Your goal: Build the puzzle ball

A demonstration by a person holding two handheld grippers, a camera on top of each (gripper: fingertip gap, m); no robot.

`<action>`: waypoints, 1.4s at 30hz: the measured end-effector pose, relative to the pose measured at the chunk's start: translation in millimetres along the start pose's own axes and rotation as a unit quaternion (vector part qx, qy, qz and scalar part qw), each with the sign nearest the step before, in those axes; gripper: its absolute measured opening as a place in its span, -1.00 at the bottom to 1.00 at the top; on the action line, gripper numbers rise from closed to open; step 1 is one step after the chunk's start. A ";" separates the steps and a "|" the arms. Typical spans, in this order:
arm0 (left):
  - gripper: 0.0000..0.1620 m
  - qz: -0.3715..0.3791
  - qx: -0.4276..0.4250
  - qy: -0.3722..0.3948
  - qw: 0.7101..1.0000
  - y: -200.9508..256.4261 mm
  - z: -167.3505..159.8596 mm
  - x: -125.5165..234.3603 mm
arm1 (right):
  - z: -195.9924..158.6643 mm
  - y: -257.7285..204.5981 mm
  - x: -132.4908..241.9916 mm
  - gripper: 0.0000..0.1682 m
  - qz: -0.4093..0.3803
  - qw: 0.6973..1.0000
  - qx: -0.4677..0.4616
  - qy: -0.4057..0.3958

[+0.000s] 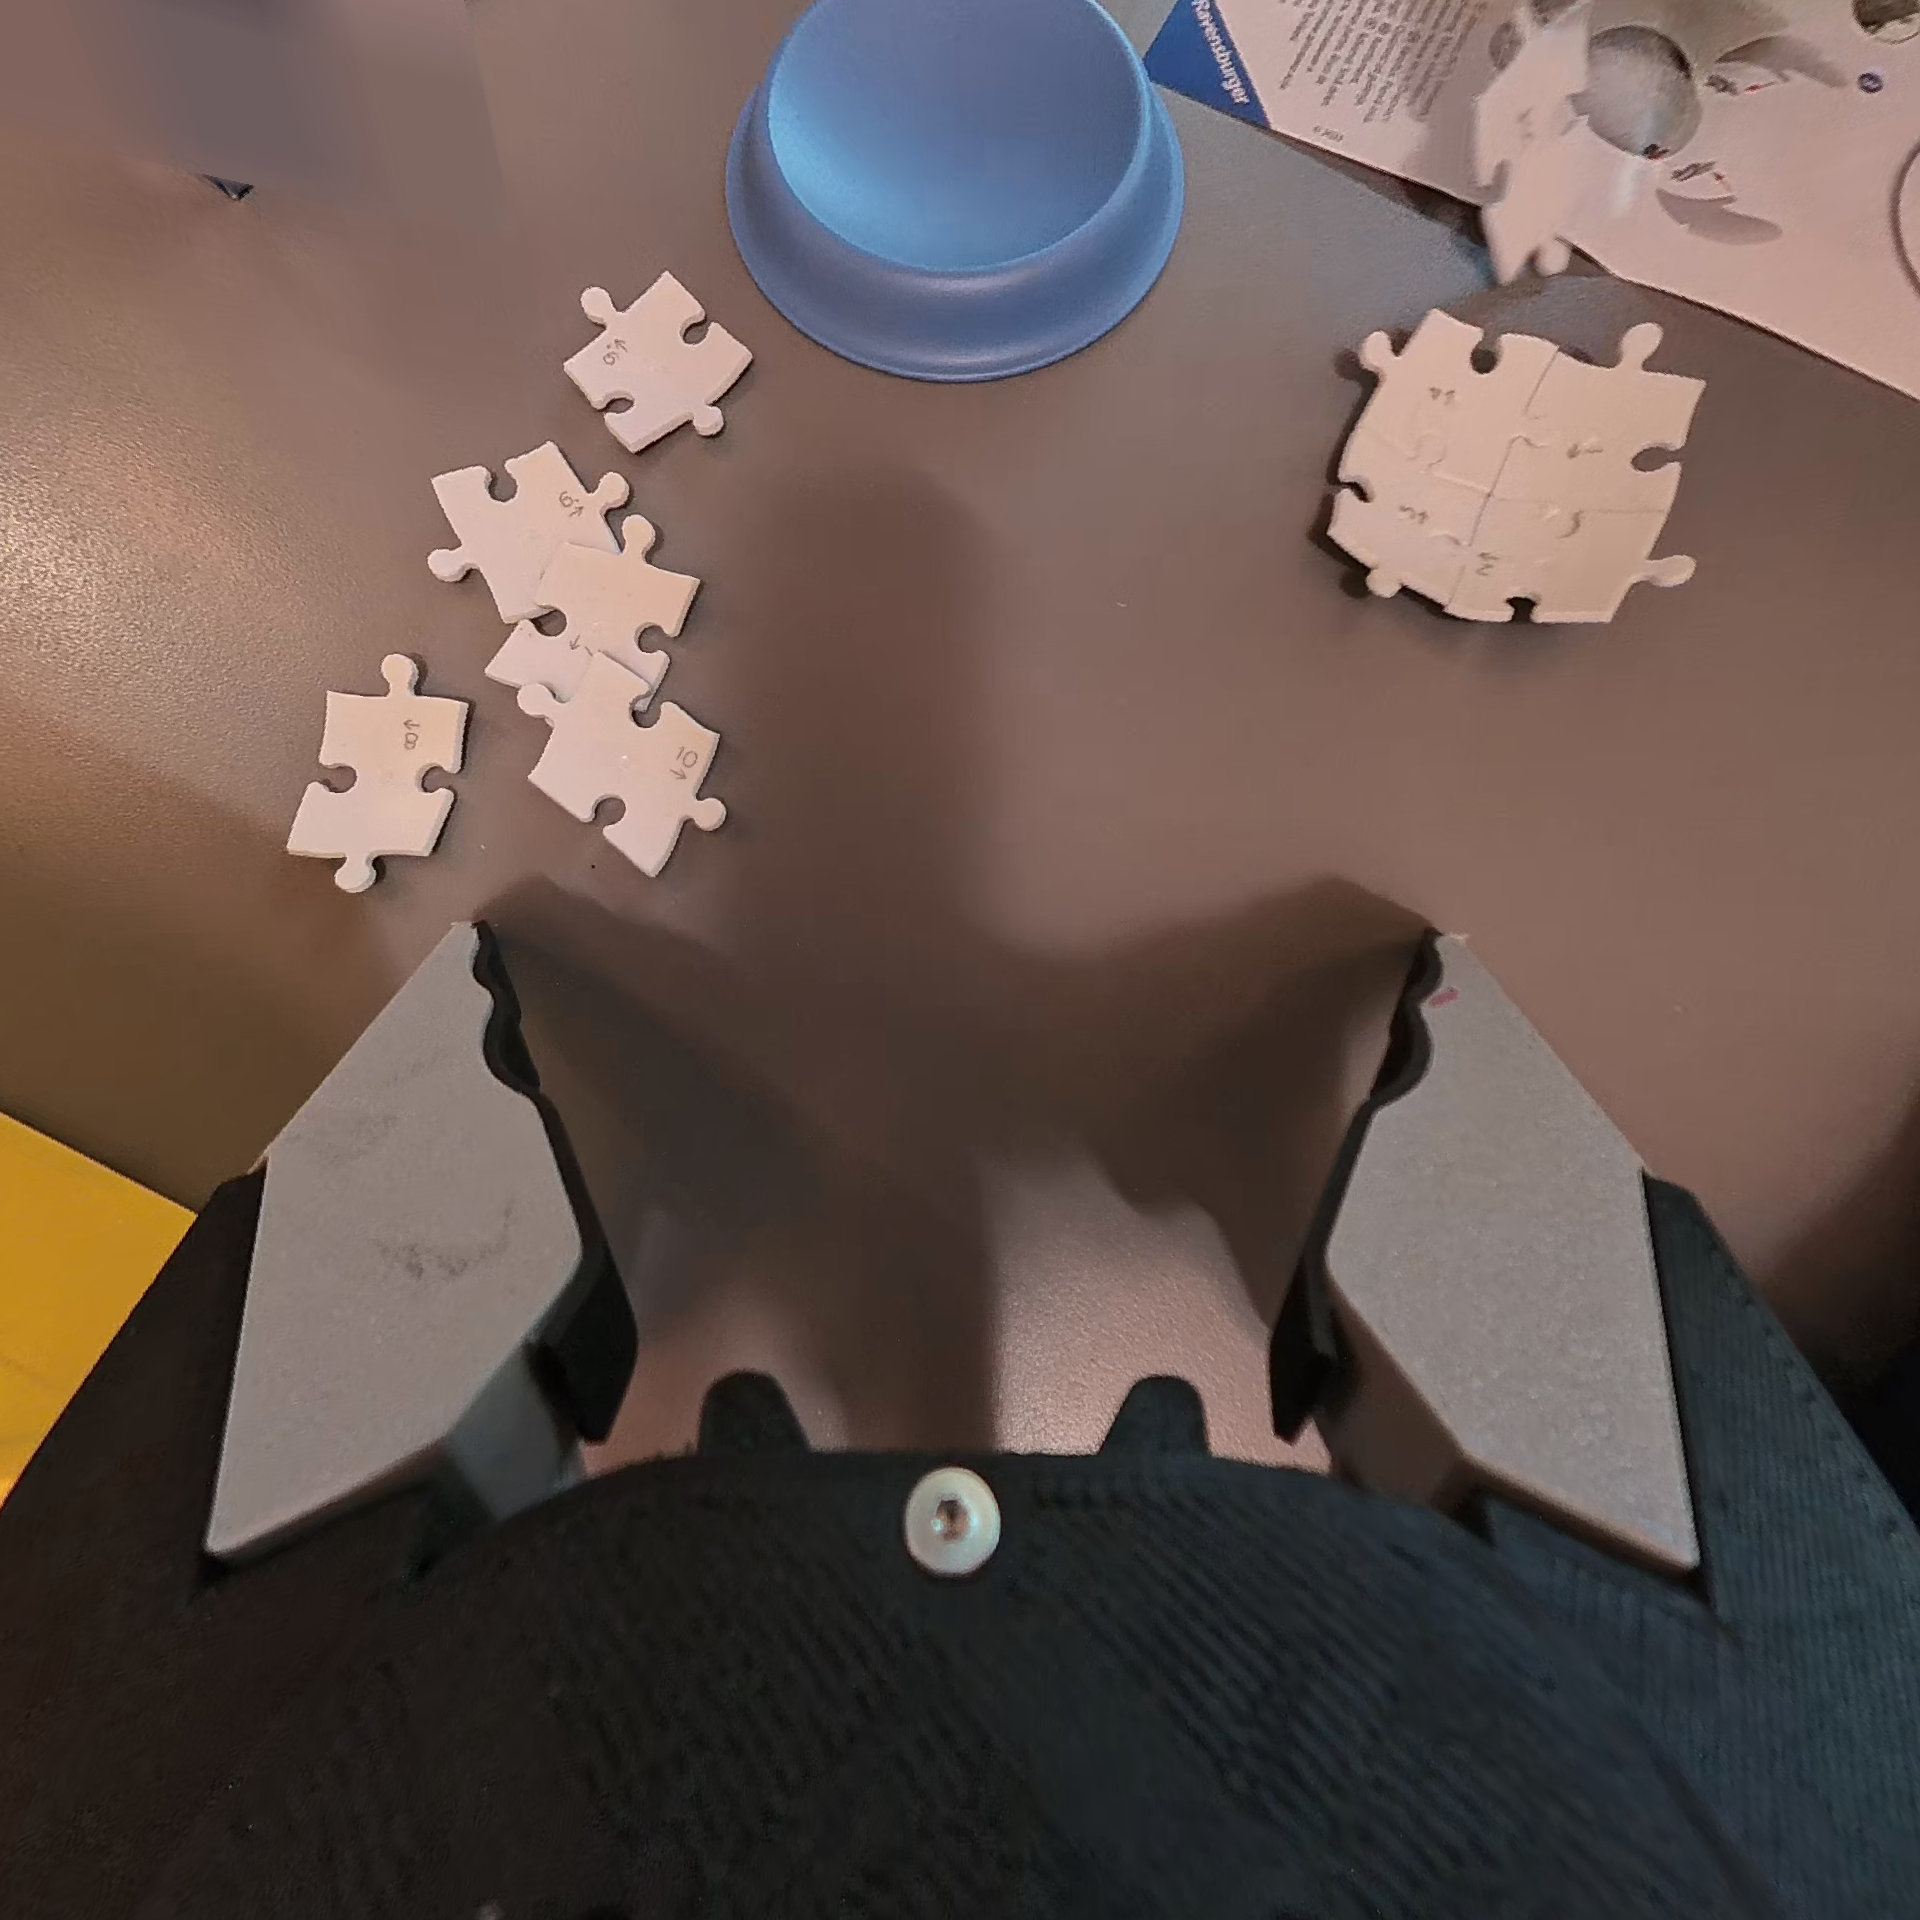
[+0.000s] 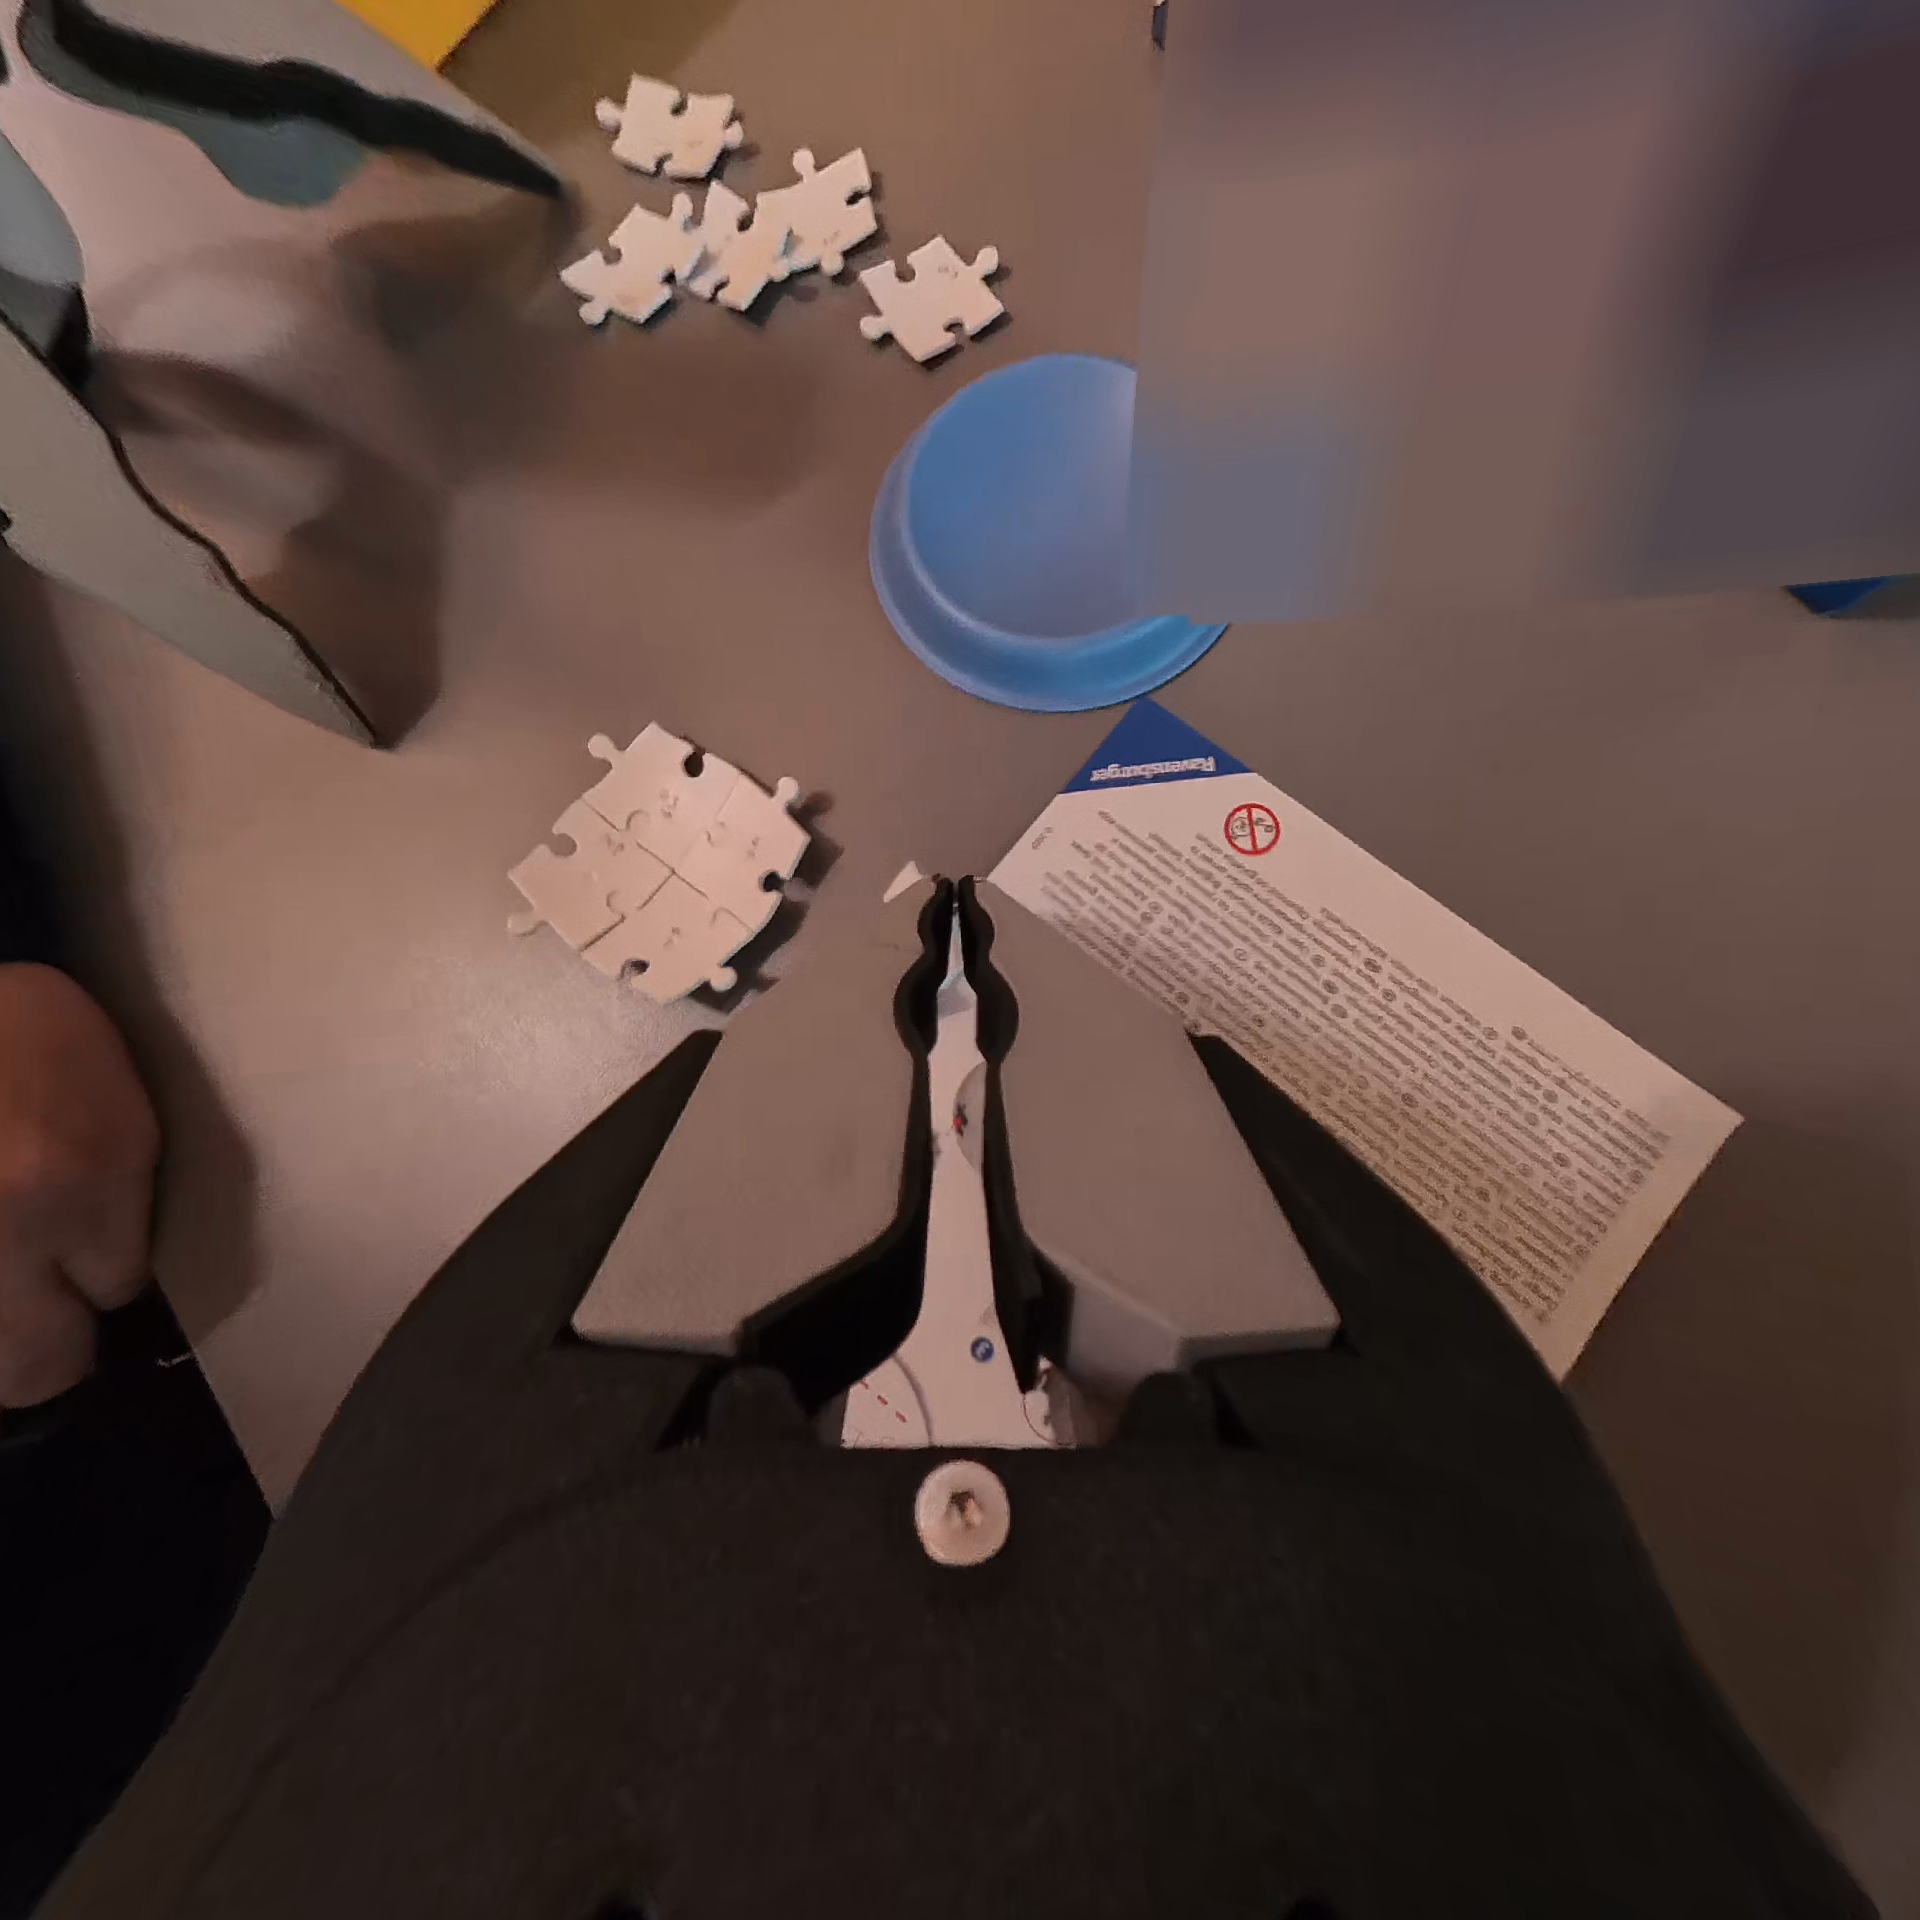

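Several loose white puzzle pieces (image 1: 613, 623) lie face down on the brown table at the left; they also show in the right wrist view (image 2: 769, 229). A joined, curved patch of pieces (image 1: 1507, 488) lies to the right, also in the right wrist view (image 2: 665, 862). A blue round stand (image 1: 956, 208) sits at the back. My left gripper (image 1: 956, 940) is open and empty above the table between the loose pieces and the patch. My right gripper (image 2: 956, 883) is shut on a single puzzle piece (image 1: 1527, 177), of which only a white corner (image 2: 904, 881) shows at its tips.
A printed instruction sheet (image 2: 1351, 1039) lies under and right of the right gripper, beside the blue stand (image 2: 1018, 561). The left gripper (image 2: 312, 343) looms at upper left there. A person's hand (image 2: 62, 1164) is at the left edge. Something yellow (image 1: 73, 1299) lies at the table's side.
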State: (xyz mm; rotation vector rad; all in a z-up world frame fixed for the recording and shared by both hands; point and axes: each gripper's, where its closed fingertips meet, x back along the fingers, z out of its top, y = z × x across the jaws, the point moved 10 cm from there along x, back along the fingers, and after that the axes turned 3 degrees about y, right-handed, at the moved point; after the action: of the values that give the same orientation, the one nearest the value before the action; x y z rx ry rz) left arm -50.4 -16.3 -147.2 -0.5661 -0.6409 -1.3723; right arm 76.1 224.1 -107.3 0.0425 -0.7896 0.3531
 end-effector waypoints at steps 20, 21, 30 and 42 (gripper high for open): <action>0.96 0.000 0.000 0.000 1.000 0.0 0.0 0.0 | -10.7 -3.8 6.3 -0.76 0.063 0.993 -0.080 -0.066; 0.96 0.000 0.000 0.000 1.000 0.0 0.0 0.0 | -10.8 -4.3 4.7 -0.76 0.075 0.991 -0.090 -0.066; 0.96 0.000 0.000 0.000 1.000 -0.1 -0.1 -0.1 | -12.1 -7.2 -8.0 -0.72 0.064 0.991 -0.080 -0.091; 0.96 0.000 0.000 0.000 1.000 -0.1 0.0 0.0 | -8.9 -6.7 -4.2 -0.80 -0.001 0.996 -0.022 -0.089</action>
State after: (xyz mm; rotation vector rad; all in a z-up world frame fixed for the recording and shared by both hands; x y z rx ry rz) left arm -50.5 -16.3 -147.2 -0.5660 -0.6408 -1.3723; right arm 81.7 218.1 -115.9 0.0331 -0.9733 0.3328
